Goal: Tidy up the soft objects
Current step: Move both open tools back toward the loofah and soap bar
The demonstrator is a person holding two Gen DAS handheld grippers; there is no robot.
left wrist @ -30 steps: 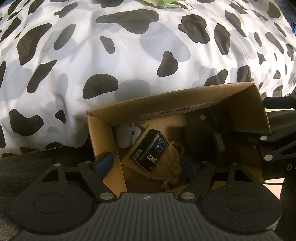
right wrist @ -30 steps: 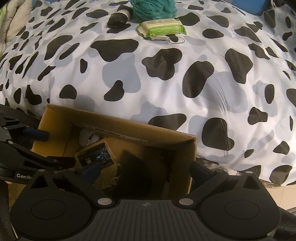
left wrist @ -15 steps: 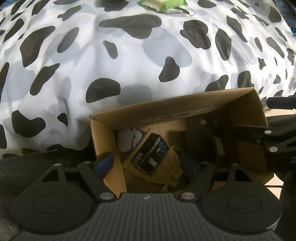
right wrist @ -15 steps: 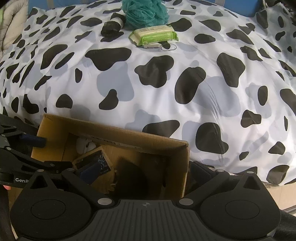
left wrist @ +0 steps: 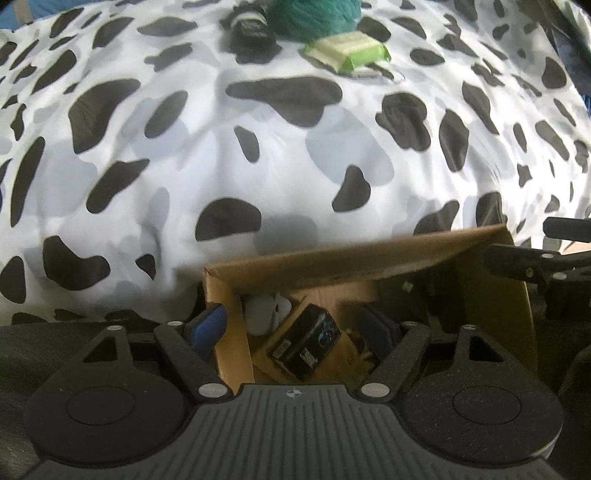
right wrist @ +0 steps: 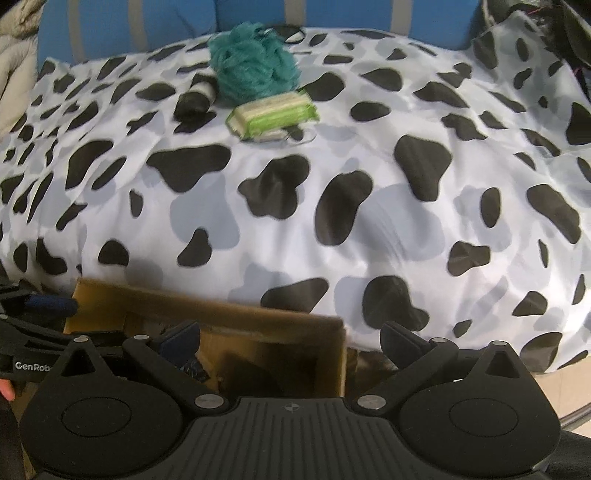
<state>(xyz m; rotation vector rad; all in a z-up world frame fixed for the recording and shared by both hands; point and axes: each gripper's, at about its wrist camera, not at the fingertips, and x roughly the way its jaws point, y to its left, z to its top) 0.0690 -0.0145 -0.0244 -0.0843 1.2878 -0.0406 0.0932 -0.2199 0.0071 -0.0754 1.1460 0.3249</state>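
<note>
Left wrist view: your left gripper [left wrist: 295, 326] has its jaws spread wide, straddling the left wall of the cardboard box [left wrist: 373, 254], one finger outside, one inside, gripping nothing. Box holds a black packet [left wrist: 306, 341] and a white item [left wrist: 264, 312]. Teal loofah [left wrist: 314, 16], green pack [left wrist: 349, 50] and dark roll [left wrist: 251, 27] lie far back on the cow-print cover [left wrist: 147, 166]. Right wrist view: your right gripper [right wrist: 290, 341] is spread too, straddling the box's right wall.
</note>
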